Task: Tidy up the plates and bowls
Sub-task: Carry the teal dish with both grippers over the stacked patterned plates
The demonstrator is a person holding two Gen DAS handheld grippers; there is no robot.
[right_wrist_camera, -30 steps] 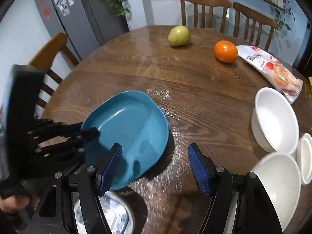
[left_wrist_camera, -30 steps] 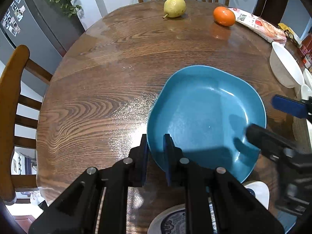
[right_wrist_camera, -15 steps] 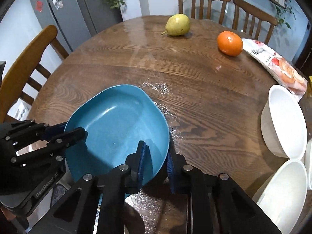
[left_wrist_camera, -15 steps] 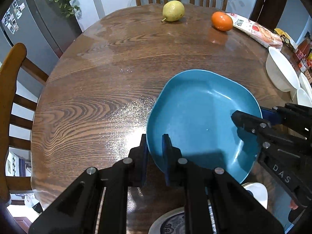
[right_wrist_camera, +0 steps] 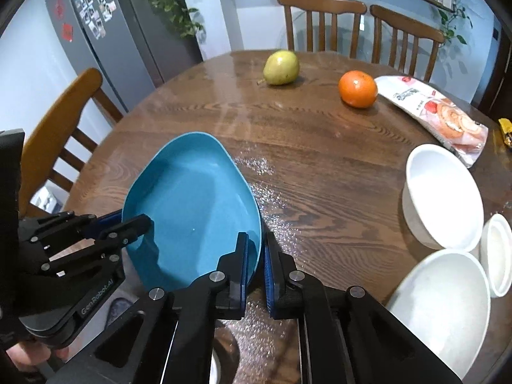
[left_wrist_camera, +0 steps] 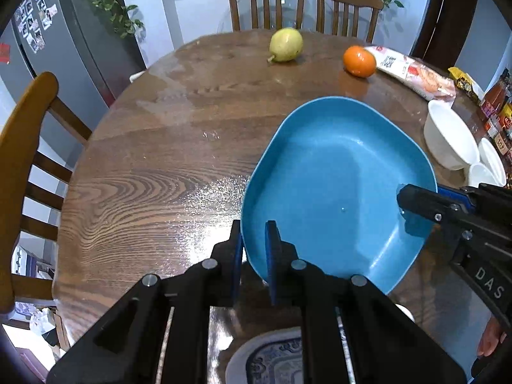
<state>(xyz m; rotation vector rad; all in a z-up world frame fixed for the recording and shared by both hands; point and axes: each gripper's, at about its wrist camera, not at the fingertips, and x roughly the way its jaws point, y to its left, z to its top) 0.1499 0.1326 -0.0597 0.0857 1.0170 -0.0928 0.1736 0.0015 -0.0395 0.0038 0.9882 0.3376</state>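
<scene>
Patterned plate [left_wrist_camera: 272, 358] below left gripper [left_wrist_camera: 254, 240] only

Two wrist fisheyes, both angled steeply down across round table [left_wrist_camera: 153, 160], close above it. Left view from near edge, facing far chairs [left_wrist_camera: 265, 3]. Right view similar, offset rightward. Shared: blue plate [left_wrist_camera: 336, 185] lower centre, pear [right_wrist_camera: 281, 67], orange [right_wrist_camera: 357, 89] upper frame.

The plate [left_wrist_camera: 336, 185] is plain teal blue. The worktop [left_wrist_camera: 153, 166] is dark brown wood with wavy grain. A yellow-green pear [left_wrist_camera: 285, 44] and an orange [left_wrist_camera: 359, 61] sit on it. The bowls [right_wrist_camera: 441, 201] are white. Another plate [left_wrist_camera: 272, 355] shows a blue-and-white pattern. The hand-held gripper [left_wrist_camera: 252, 249] is black with blue pads.
</scene>
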